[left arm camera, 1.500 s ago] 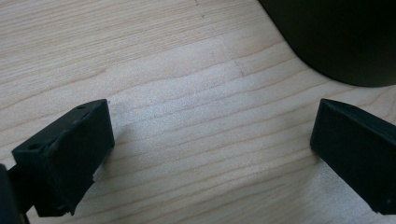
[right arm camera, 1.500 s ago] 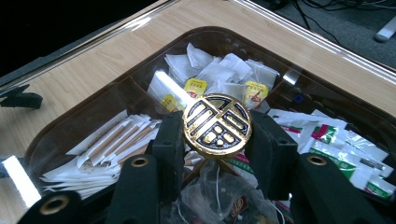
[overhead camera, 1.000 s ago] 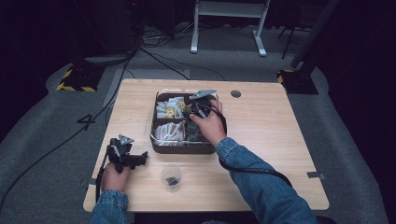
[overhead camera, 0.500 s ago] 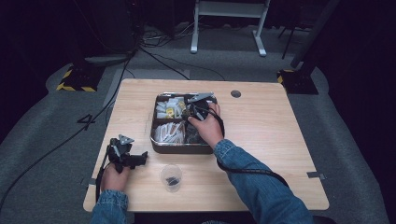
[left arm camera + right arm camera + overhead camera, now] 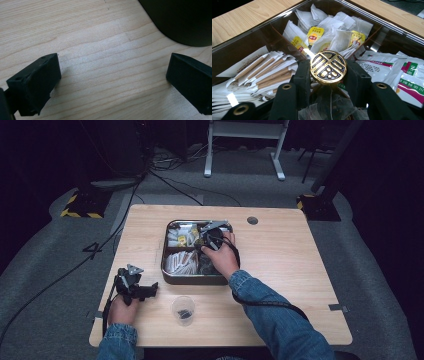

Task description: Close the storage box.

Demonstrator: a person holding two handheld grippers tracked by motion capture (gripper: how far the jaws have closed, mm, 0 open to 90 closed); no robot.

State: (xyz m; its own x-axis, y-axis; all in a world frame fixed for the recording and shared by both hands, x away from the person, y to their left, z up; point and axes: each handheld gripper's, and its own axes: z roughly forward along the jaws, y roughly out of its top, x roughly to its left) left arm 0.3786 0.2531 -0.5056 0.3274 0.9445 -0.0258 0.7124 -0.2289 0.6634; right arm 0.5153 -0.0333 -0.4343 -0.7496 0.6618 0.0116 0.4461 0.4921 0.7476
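My right gripper [image 5: 329,74] is shut on a round gold medallion [image 5: 328,67] with a black pattern, held over a dark metal tray [image 5: 192,281] with compartments. In the high view the right gripper [image 5: 210,236] sits over the tray's far half, with the hand behind it. Under the medallion lie clear pouches. My left gripper [image 5: 150,291] rests on the wooden table [image 5: 300,270] left of the tray. Its jaws stand wide apart [image 5: 112,82] over bare wood, with nothing between them.
The tray holds yellow-tagged tea bags [image 5: 317,35], paper stick sachets [image 5: 262,72] and green-and-white packets [image 5: 409,75]. A small clear cup [image 5: 183,309] with dark bits stands near the table's front edge. A dark rounded shape [image 5: 180,20] lies just beyond the left gripper.
The right gripper has shifted slightly over the tray's far half. The left gripper has stayed where it was.
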